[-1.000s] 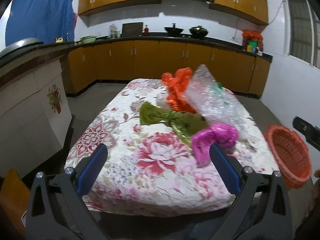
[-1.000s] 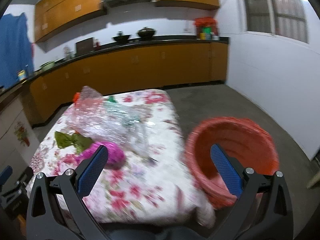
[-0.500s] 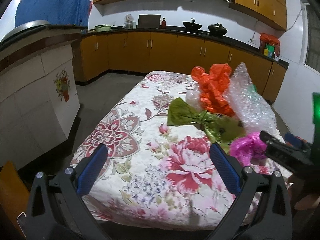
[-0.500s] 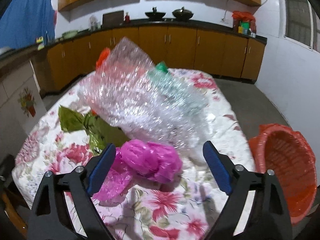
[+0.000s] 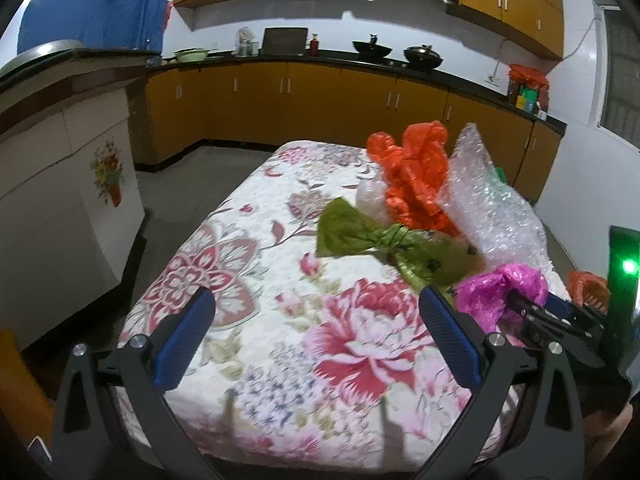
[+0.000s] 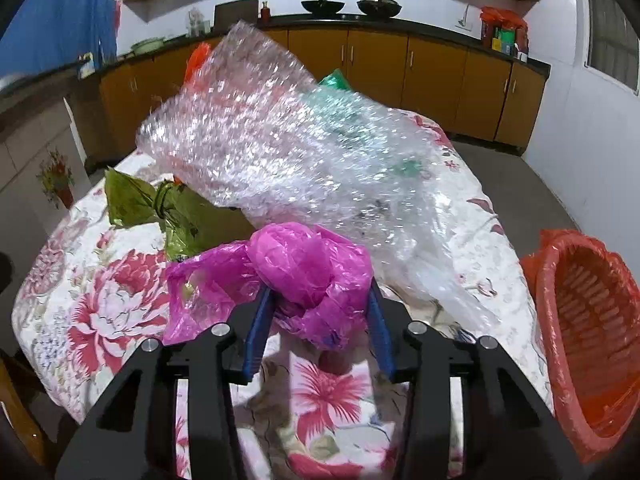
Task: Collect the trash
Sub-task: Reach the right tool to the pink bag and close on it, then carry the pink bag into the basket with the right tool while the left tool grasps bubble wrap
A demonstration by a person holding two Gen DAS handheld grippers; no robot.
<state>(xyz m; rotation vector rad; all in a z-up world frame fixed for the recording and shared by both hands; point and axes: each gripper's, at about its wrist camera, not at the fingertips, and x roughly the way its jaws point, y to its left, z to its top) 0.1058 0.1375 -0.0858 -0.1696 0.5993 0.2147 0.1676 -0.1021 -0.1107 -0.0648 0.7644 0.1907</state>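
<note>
Right wrist view, change: right gripper [image 6: 320,312] jaws, spread wide half a second ago, have narrowed onto the magenta plastic bag [image 6: 304,272].
Left gripper [image 5: 320,336]: jaws wide apart, empty, above the floral tablecloth [image 5: 240,264].
Bag: crumpled, translucent, at the table's near right, beside bubble wrap [image 6: 288,152] and an orange basket [image 6: 592,344].

A crumpled pink plastic bag [image 6: 308,276] sits near the table's front right edge, pinched between blue pads. Just behind it lies a knotted green bag [image 5: 384,240], flattened and spread leftward. A large sheet of clear bubble wrap [image 6: 280,152] slopes up behind both, partly draped over them. Farther back stands a bunched orange bag [image 5: 416,176]. An orange basket [image 6: 592,320] waits off the table's right side.
</note>
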